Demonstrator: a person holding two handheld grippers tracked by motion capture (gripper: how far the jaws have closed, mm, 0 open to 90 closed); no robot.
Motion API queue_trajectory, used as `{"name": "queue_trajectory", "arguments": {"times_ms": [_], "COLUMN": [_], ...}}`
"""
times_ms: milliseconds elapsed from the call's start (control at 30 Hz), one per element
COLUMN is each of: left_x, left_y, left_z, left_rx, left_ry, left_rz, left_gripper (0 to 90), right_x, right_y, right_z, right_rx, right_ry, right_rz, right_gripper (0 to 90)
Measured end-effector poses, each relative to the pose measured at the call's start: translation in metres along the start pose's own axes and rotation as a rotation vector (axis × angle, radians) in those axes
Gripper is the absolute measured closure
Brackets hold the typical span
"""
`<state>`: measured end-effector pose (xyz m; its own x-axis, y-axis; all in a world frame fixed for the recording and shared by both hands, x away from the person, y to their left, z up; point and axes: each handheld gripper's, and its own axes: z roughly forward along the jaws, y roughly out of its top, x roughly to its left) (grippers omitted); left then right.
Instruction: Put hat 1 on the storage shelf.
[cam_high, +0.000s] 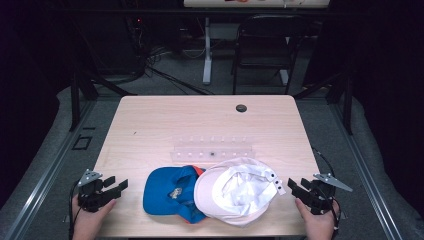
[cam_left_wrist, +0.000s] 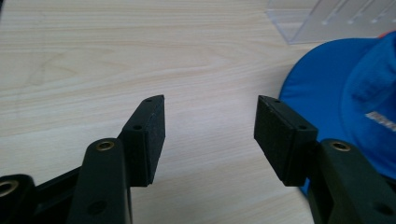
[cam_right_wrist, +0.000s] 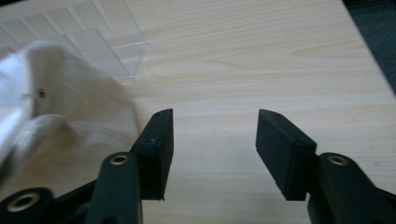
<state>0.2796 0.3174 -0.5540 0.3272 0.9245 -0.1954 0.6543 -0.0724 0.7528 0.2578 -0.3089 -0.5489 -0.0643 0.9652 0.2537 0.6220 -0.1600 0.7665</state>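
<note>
A blue cap (cam_high: 170, 192) lies on the wooden table (cam_high: 150, 125) near its front edge, with a white cap (cam_high: 237, 192) overlapping its right side. My left gripper (cam_high: 116, 187) rests left of the blue cap, apart from it, jaws open over bare wood. In the left gripper view the open left gripper (cam_left_wrist: 210, 126) has the blue cap (cam_left_wrist: 345, 93) just off its right jaw. My right gripper (cam_high: 295, 187) sits right of the white cap, open and holding nothing. In the right gripper view the right gripper (cam_right_wrist: 215, 135) spans bare table, and the white cap (cam_right_wrist: 60, 107) lies beside its left jaw.
A clear plastic rack (cam_high: 212, 149) stands behind the caps at mid table. A dark round grommet (cam_high: 241, 108) is near the far edge. Beyond the table stand a black chair (cam_high: 265, 45) and a white desk leg (cam_high: 207, 50) on the floor.
</note>
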Motion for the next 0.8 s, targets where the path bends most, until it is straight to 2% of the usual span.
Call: {"name": "queue_trajectory", "arguments": {"times_ms": [67,133,167,233,300,333,367,400,433,467,533,600,633,767,800], "left_x": [-0.002,-0.004,-0.005,-0.008,-0.008,-0.009,-0.009,-0.011,-0.011,-0.012,-0.014,-0.014,-0.014,-0.015,-0.016], "left_y": [0.001,0.001,0.001,0.000,0.000,0.000,0.000,-0.001,-0.001,-0.001,-0.001,0.000,0.000,-0.002,-0.002], "left_z": [0.000,-0.001,-0.001,-0.003,-0.004,-0.004,-0.004,-0.004,-0.004,-0.004,-0.004,-0.004,-0.004,0.000,0.001], "left_rx": [-0.009,-0.014,-0.019,-0.047,-0.057,-0.060,-0.060,-0.058,-0.058,-0.041,-0.054,-0.044,-0.038,-0.030,-0.025], "left_ry": [0.000,0.003,0.008,0.034,0.041,0.036,0.036,0.039,0.039,0.054,0.061,0.058,0.057,0.047,0.040], "left_rz": [0.007,0.019,0.028,0.063,0.067,0.070,0.070,0.082,0.082,0.100,0.107,0.110,0.110,0.108,0.110], "left_gripper": [44.2,44.2,44.2,44.2,44.1,44.0,43.8,43.6,43.1,42.9,42.5,42.3,42.3,42.3,42.3], "right_x": [0.004,0.007,0.007,0.012,0.013,0.014,0.014,0.015,0.015,0.017,0.020,0.021,0.024,0.027,0.028], "right_y": [0.000,0.001,0.001,0.002,0.003,0.001,0.001,0.001,0.001,0.002,0.005,0.006,0.011,0.021,0.029], "right_z": [-0.002,-0.005,-0.005,-0.008,-0.009,-0.008,-0.008,-0.009,-0.009,-0.010,-0.013,-0.013,-0.016,-0.021,-0.023], "right_rx": [-0.005,0.003,0.003,-0.039,-0.048,-0.061,-0.061,-0.055,-0.055,-0.048,-0.049,-0.045,-0.038,-0.019,0.014], "right_ry": [0.002,-0.014,-0.014,-0.023,-0.014,0.015,0.015,0.033,0.033,0.038,0.044,0.044,0.064,0.086,0.105], "right_rz": [0.029,-0.008,-0.008,-0.034,-0.039,-0.025,-0.025,-0.028,-0.028,-0.031,-0.033,-0.036,-0.023,-0.003,0.018], "right_gripper": [49.6,49.5,49.5,49.6,49.6,48.2,48.2,48.2,48.2,46.9,45.6,44.4,42.2,42.2,42.2]}}
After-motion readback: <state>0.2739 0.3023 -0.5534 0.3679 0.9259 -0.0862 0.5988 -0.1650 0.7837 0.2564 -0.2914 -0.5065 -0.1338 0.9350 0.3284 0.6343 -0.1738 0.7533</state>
